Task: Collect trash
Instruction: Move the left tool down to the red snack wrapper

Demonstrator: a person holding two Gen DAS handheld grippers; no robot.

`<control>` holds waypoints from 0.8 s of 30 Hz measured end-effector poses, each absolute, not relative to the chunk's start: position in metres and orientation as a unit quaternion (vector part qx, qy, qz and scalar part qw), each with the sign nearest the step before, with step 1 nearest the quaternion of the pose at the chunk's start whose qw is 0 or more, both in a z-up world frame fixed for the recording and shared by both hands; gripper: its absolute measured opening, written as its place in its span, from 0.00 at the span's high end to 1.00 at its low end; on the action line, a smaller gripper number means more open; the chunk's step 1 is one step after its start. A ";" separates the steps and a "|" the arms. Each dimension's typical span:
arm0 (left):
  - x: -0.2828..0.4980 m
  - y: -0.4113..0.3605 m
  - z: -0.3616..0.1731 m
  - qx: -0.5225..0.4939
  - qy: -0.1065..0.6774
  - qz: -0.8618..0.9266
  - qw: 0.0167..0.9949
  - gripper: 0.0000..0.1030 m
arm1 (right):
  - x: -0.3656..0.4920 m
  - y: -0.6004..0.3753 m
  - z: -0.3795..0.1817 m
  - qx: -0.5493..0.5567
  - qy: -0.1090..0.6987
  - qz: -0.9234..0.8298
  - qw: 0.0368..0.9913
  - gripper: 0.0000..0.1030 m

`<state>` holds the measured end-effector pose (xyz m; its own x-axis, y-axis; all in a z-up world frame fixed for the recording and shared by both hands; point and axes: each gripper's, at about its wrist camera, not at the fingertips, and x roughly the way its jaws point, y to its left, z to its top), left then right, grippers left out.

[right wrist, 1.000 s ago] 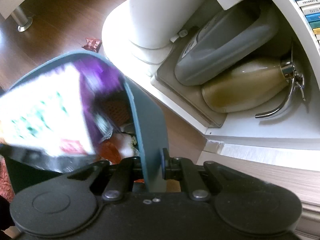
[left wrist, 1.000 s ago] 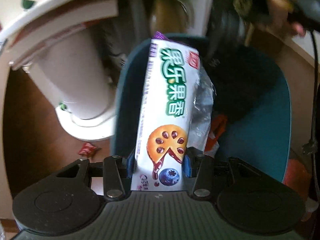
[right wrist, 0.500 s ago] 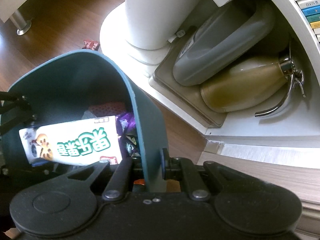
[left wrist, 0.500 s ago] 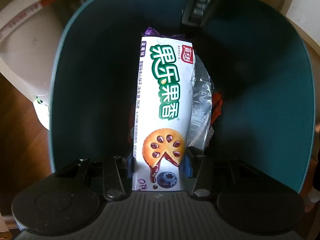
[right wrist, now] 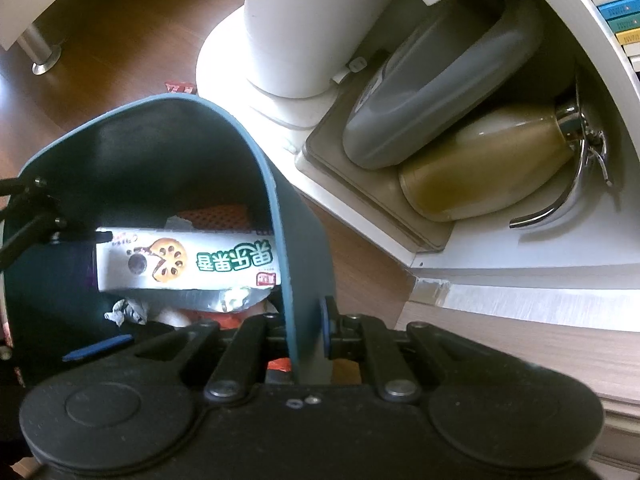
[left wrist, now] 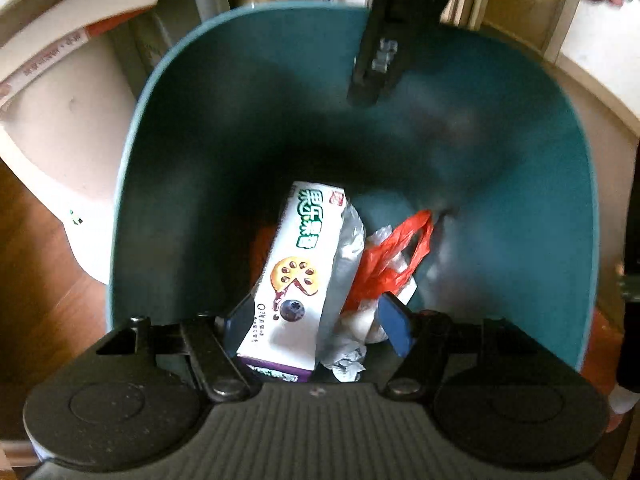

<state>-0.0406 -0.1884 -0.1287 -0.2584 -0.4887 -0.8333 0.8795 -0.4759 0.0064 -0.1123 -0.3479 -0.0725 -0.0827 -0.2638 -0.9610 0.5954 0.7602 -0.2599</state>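
Note:
A white biscuit wrapper (left wrist: 296,276) with green letters lies loose inside the teal bin (left wrist: 192,152), on a red plastic bag (left wrist: 392,260) and crumpled foil. My left gripper (left wrist: 318,322) is open above the bin's mouth, its blue pads apart on either side of the wrapper's near end. My right gripper (right wrist: 306,336) is shut on the bin's rim (right wrist: 296,248) and holds it; the wrapper (right wrist: 188,262) shows inside the bin. The right gripper's finger also shows at the far rim in the left wrist view (left wrist: 380,40).
A small red wrapper (right wrist: 180,87) lies on the wooden floor beside a white pedestal base (right wrist: 288,32). A low white shelf holds a grey container (right wrist: 436,92) and a beige jug (right wrist: 488,168) on a tray. Books stand at the upper right.
My left gripper has opened and let go of the biscuit wrapper, which has dropped deeper into the bin. My right gripper keeps its hold on the rim.

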 end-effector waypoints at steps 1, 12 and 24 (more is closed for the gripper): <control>-0.038 -0.183 -0.127 0.402 0.238 -0.758 0.455 0.34 | -0.113 -0.348 -0.073 0.126 0.661 -0.323 0.665 0.92; 0.030 -0.159 -0.079 0.294 0.229 -0.770 0.518 0.31 | -0.114 -0.348 -0.073 0.131 0.663 -0.322 0.663 0.92; 0.133 -0.177 -0.096 0.220 0.276 -0.639 0.683 0.22 | -0.115 -0.346 -0.074 0.141 0.667 -0.327 0.654 0.92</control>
